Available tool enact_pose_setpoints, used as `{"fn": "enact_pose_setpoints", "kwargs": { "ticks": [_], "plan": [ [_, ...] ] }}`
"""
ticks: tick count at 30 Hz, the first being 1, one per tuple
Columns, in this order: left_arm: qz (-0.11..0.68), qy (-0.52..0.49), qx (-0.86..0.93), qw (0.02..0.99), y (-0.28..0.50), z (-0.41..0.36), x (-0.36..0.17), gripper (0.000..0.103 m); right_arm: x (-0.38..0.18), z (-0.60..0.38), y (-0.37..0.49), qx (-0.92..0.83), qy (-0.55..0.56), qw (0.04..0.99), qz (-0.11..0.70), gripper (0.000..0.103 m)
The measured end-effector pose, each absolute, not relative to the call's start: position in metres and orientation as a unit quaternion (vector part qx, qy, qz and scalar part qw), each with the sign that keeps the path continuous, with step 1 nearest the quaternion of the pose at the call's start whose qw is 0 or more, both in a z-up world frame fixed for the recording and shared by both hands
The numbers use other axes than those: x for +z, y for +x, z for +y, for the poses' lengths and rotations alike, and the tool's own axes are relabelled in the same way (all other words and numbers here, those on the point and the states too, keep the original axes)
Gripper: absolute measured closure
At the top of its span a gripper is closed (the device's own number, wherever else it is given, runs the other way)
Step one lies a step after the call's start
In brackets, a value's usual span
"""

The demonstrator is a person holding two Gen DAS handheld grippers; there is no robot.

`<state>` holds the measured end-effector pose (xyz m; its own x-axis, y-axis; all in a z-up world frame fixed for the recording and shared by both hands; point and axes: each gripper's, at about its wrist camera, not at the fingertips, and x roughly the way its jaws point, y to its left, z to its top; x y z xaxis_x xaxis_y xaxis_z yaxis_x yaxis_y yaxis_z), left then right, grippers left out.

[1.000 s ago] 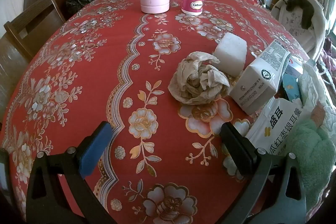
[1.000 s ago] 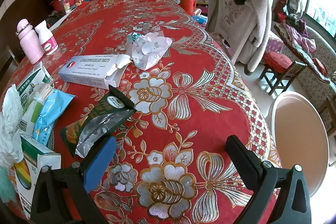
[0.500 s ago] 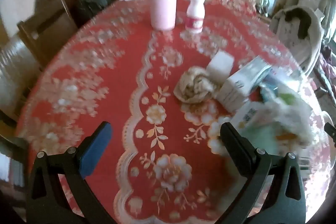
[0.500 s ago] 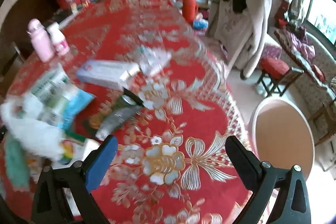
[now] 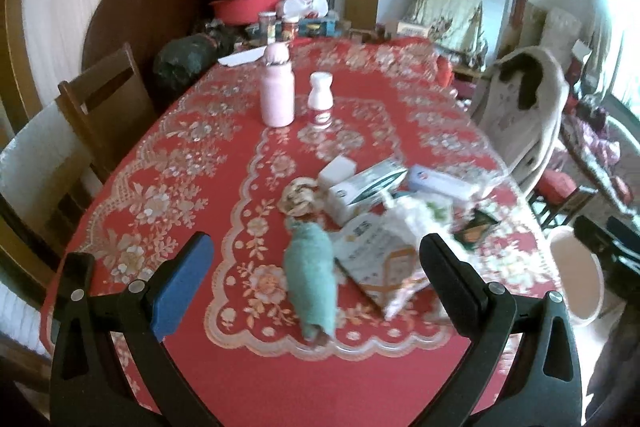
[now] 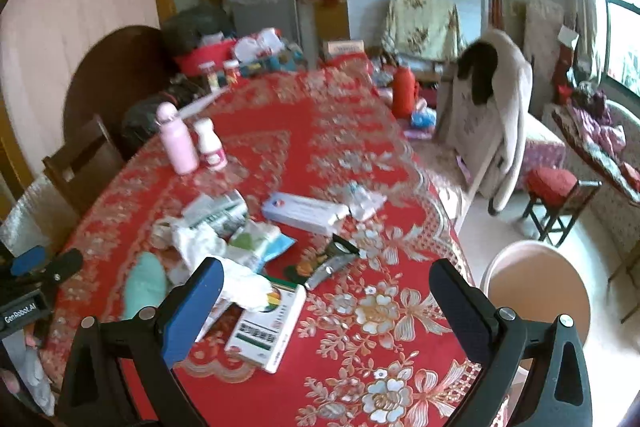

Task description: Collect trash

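Note:
Trash lies in a heap on the red flowered tablecloth [image 5: 168, 163]: a crumpled brown paper ball [image 5: 298, 197], a white block [image 5: 337, 171], medicine boxes [image 5: 366, 189] [image 6: 304, 213], a white plastic bag [image 6: 198, 241], a dark wrapper [image 6: 330, 261], a crumpled tissue [image 6: 364, 201] and a box with a colour wheel [image 6: 266, 323]. A teal cloth [image 5: 312, 273] lies near the front edge. My left gripper [image 5: 316, 275] is open and empty, held back above the table's near edge. My right gripper [image 6: 326, 297] is open and empty above the front right of the table.
A pink bottle [image 5: 277, 87] and a white pill bottle [image 5: 320, 101] stand farther back. A round pink bin [image 6: 538, 291] stands on the floor to the right of the table. A wooden chair [image 5: 100, 99] is at the left, a chair with a coat [image 6: 486, 115] at the right.
Both grippers have pulled back and risen away from the table, so the views now take in the whole table and room. Both stay open and empty.

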<state>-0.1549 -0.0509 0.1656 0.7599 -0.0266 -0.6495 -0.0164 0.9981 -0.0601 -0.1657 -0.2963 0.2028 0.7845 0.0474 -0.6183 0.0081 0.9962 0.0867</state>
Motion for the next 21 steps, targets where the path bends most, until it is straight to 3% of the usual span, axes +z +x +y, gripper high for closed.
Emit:
{"fn": "enact_pose_setpoints", "kwargs": {
  "ticks": [21],
  "plan": [
    [0.293,-0.038,0.004,0.955,-0.204,-0.069,0.200,0.001,0.238,-0.294,-0.206,0.031,0.035,0.958,0.283,0.001]
  ]
}}
